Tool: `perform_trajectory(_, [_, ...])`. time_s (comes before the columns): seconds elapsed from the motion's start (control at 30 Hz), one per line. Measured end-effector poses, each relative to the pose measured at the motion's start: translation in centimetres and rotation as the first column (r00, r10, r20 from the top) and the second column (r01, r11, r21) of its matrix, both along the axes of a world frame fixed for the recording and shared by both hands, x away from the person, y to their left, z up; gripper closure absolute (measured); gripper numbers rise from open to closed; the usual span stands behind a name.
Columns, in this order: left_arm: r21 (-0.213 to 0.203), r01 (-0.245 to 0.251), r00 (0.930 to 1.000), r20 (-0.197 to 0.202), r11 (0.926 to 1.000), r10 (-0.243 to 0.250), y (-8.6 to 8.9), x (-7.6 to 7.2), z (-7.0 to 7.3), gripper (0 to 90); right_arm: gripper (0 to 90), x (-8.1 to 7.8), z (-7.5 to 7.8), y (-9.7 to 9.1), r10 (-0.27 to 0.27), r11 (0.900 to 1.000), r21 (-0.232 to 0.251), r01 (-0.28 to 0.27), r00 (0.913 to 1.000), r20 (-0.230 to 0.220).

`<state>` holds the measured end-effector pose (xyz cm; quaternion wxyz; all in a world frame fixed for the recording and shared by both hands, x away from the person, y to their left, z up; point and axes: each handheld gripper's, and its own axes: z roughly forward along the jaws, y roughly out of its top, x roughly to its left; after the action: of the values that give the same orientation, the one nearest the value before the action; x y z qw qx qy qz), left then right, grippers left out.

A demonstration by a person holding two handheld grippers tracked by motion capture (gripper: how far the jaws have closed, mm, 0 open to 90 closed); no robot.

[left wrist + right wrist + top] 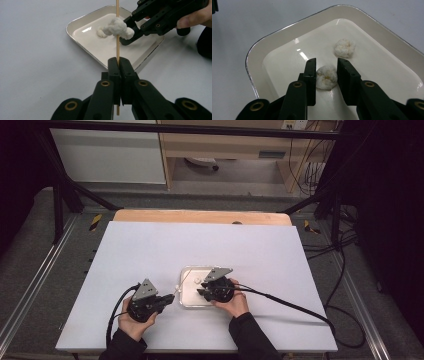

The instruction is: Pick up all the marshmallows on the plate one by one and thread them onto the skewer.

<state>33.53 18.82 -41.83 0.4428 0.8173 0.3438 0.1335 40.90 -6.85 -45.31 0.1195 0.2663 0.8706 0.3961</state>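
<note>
Left claw (119, 65): jaws pressed shut on a thin wooden stick (117, 30), which stands upright between them in the left claw view
Right claw (326, 72): jaws part open around a white dough ball (326, 77); the left jaw looks to touch it, a sliver of gap shows at the right jaw, so contact is hard to judge
Second ball (345, 48): lies apart, farther back in the tray
Tray (254, 62): white, shallow, rounded corners, resting on the table (150, 255)
Stick and ball: in the left claw view the stick crosses in front of the ball held at the right claw
Hands: left hand (131, 322) and right hand (236, 304) near the table's front edge
</note>
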Motion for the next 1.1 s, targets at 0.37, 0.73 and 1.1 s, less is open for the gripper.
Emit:
perform_trajectory(0.37, [0.000,0.001,1.0000,0.002,1.0000,-0.001,0.0,0.0,0.1,88.8,72.2,0.1,1.0,-0.4,-0.010,0.9992,0.038,0.011,0.9996,-0.026])
perform_trajectory(0.73, [-0.002,0.008,1.0000,0.006,1.0000,-0.008,-0.1,-0.2,0.1,88.8,72.4,-0.1,3.1,-1.3,-0.005,0.9963,0.085,0.008,0.9994,-0.034])
perform_trajectory(1.1, [-0.005,0.016,0.9998,0.012,0.9999,-0.016,-0.4,-0.4,0.2,88.8,72.8,-0.5,5.2,-2.9,-0.008,0.9886,0.150,0.011,0.9997,-0.022])
